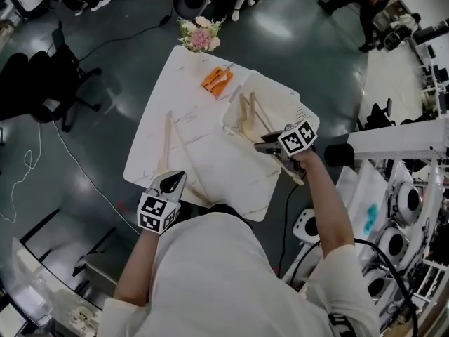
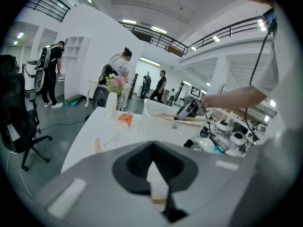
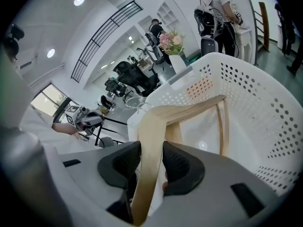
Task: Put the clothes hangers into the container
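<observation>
Black chair (image 1: 42, 83): it is standing on the grey floor, well off to the left of the table.

White table (image 1: 231, 167): it is taking up the middle of the room, right in front of the person.

Left gripper (image 1: 170, 183): it is hovering over the near left edge of the table. Its fingers are lying closed with the tips meeting, and nothing is sitting between them (image 2: 151, 145).

Wooden hanger (image 1: 172, 139): it is lying flat on the left part of the table, just beyond the left gripper and apart from it. It is outside the basket.

Flowers (image 1: 200, 35): a pink and white bunch is standing at the far edge of the table.

Orange thing (image 1: 217, 81): it is lying near the flowers, between them and the basket. I cannot make out what it is.

White basket (image 1: 298, 107): this plastic one with holes in its walls is sitting on the right side of the table.

Right gripper (image 1: 277, 146): it is reaching over the near rim of the basket and pointing down into it (image 3: 152, 148). Its fingers are clamping a pale wooden arm from both sides.

Second hanger (image 3: 189, 112): the right gripper is holding it by one arm. The rest of it is hanging inside the basket, close to the perforated wall (image 1: 254, 114).
</observation>
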Tool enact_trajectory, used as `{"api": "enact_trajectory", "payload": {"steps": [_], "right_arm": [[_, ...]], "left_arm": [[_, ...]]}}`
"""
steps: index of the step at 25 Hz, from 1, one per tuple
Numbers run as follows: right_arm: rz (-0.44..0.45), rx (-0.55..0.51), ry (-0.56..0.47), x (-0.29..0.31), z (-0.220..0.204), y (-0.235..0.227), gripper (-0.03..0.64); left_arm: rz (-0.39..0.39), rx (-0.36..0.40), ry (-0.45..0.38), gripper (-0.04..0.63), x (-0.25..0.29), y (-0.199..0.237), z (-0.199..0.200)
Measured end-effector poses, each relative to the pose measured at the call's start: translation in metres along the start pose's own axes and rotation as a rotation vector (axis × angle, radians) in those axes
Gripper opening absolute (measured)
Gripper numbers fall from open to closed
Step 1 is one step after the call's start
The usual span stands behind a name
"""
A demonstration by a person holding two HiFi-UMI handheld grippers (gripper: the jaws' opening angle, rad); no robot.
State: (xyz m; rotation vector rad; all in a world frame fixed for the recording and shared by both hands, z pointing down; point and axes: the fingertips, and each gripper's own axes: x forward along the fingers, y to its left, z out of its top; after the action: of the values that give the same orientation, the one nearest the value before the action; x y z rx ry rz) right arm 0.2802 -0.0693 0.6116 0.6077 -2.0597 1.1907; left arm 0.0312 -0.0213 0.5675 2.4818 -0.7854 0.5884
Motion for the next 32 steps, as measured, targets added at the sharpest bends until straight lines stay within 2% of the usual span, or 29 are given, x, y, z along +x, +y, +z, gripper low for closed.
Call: {"api": "enact_trajectory", "payload": {"steps": [12,20,24,28,32], "right_arm": [[0.042,-0.015,0.040,0.006,0.004,-0.009,0.137],[-0.026,-0.070,0.090,0.007,-0.001,-0.003,0.141],[-0.084,-0.100,0.106,0.006,-0.002,-0.004,0.183],[-0.168,-0.109,0.079,-0.001,0.000,-0.012,0.209],[-0.186,-0.100,0.008,-0.010,0.010,-0.009,0.209]], "left_arm": [[0.019,-0.030,0.007,0.002,0.000,0.000,-0.008],[0.007,-0.028,0.008,0.002,0.001,-0.004,-0.009],[-0.003,-0.022,0.010,0.002,0.000,-0.005,-0.010],[-0.011,-0.019,0.012,0.002,-0.002,-0.007,-0.011],[-0.016,-0.018,0.010,0.002,-0.002,-0.009,-0.011]]}}
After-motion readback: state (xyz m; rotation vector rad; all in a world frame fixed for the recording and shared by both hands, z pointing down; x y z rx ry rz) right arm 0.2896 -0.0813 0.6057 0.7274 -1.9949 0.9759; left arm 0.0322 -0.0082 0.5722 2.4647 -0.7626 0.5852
